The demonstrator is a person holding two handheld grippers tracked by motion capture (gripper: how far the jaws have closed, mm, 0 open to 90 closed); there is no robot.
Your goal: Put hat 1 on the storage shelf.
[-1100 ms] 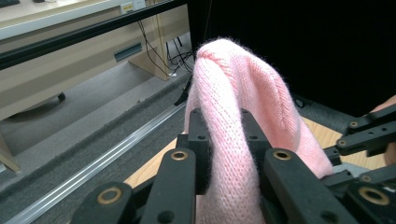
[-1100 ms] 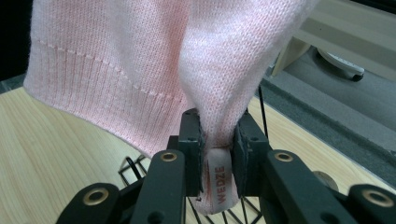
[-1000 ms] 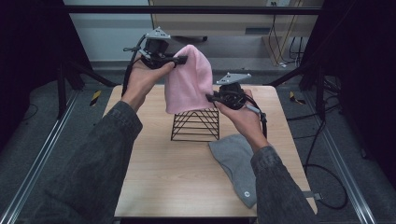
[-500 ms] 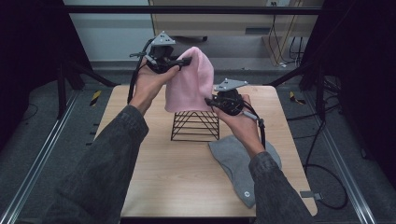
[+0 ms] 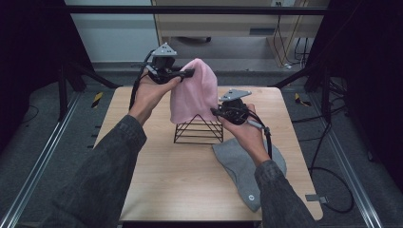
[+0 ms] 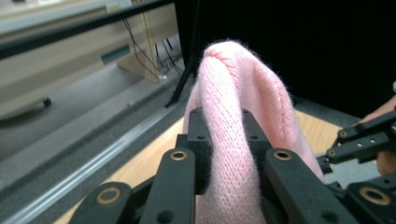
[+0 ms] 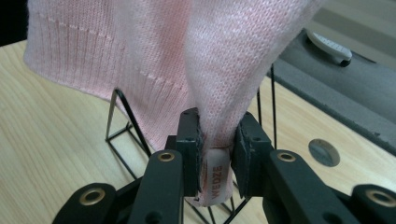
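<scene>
A pink knit beanie (image 5: pixel 195 92) hangs in the air over a black wire pyramid stand (image 5: pixel 198 131) at the table's middle. My left gripper (image 5: pixel 189 73) is shut on the beanie's upper part, its jaws pinching the knit (image 6: pixel 229 154). Lower and to the right, my right gripper (image 5: pixel 215 112) is shut on the beanie's ribbed hem (image 7: pixel 212 135), where a small label reading WEDZE (image 7: pixel 215 182) sticks out between the jaws. The wire stand (image 7: pixel 123 126) sits just below the hem. The right gripper's jaws (image 6: pixel 362 140) also show at the right of the left gripper view.
A grey beanie (image 5: pixel 247 164) lies flat on the wooden table (image 5: pixel 157 185) at the front right, under the person's right forearm. Metal rails run along the floor on both sides. A round grey disc (image 7: pixel 323 152) is set into the table.
Both grippers carried the pink beanie a little toward the person and lower, so its hem now hangs closer over the wire stand's peak. Both grips stayed shut.
</scene>
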